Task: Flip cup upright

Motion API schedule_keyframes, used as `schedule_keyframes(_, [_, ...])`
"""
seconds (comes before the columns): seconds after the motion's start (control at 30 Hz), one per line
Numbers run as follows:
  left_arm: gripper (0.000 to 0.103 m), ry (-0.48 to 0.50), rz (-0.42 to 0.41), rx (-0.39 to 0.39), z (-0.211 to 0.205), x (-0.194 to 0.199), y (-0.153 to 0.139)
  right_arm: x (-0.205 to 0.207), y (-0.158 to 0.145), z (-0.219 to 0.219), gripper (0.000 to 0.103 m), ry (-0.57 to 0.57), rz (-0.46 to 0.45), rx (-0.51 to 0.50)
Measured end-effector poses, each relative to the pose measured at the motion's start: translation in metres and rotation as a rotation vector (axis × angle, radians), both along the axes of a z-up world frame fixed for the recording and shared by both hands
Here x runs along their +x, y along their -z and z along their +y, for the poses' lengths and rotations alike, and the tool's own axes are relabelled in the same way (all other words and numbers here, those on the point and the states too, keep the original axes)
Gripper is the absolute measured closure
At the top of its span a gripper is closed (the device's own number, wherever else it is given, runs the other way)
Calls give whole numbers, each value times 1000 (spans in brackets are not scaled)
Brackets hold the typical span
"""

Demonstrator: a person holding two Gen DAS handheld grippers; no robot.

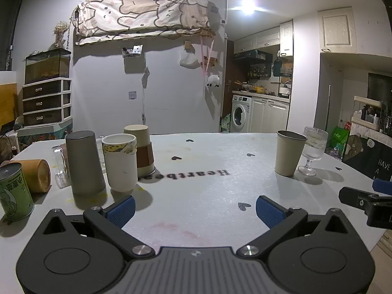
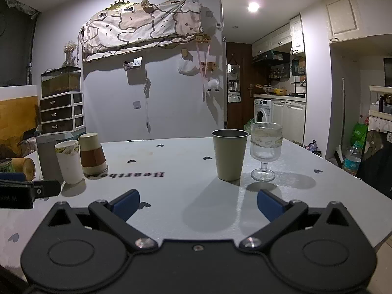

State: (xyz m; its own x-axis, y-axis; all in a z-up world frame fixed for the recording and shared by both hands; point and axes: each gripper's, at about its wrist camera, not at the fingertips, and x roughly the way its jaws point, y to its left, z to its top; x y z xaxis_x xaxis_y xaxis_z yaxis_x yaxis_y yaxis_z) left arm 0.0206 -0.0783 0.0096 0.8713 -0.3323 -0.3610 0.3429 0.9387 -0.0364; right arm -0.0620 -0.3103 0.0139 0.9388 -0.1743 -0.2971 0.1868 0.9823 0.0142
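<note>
On the white table [image 1: 196, 191] a grey cup [image 1: 84, 163] stands upside down at the left, also in the right wrist view [image 2: 47, 158]. Behind it a paper cup with a brown sleeve [image 1: 142, 150] [image 2: 92, 154] also stands upside down. A white patterned cup [image 1: 120, 163] [image 2: 68, 161] stands upright between them. A beige cup [image 1: 287, 153] [image 2: 229, 154] stands upright at the right. My left gripper [image 1: 194, 212] is open and empty, near the table's front. My right gripper [image 2: 197, 207] is open and empty, in front of the beige cup.
A stemmed glass [image 1: 313, 150] [image 2: 264, 154] stands right of the beige cup. A wooden cup [image 1: 36, 175] lies on its side at the far left next to a green can [image 1: 13, 194]. The right gripper's finger [image 1: 362, 199] shows at the right edge.
</note>
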Motion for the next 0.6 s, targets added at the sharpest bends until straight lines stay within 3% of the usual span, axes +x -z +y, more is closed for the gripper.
schedule_keyframes(0.6, [0, 1, 0, 1, 0, -1, 1, 0, 1, 0, 0, 1, 0, -1])
